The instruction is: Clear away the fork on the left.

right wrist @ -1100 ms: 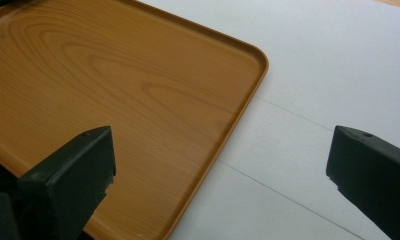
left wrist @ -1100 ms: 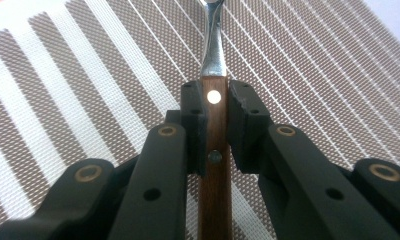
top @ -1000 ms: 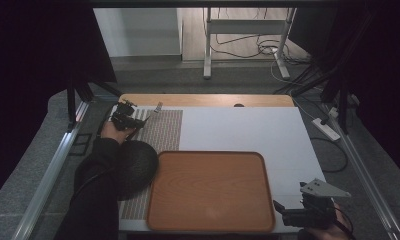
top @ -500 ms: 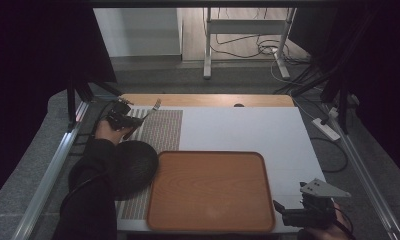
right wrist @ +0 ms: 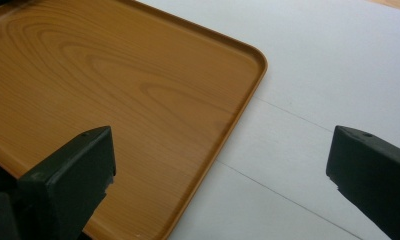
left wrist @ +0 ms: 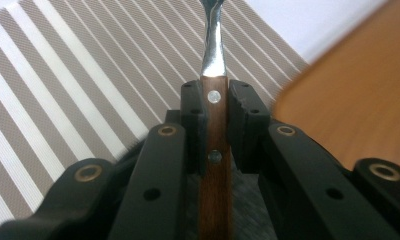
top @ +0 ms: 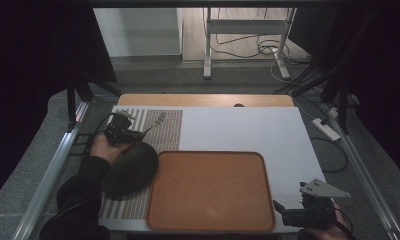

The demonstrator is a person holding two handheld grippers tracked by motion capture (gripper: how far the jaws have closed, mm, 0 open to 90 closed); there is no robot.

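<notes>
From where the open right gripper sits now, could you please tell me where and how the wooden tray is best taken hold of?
Grip the rectangular brown wooden tray by its thin raised rim near the right front corner. Come in from the right, over the white table surface, with one jaw inside the rim and one outside. The open right gripper already sits beside that corner; the low lip looks like the only graspable edge.
</notes>
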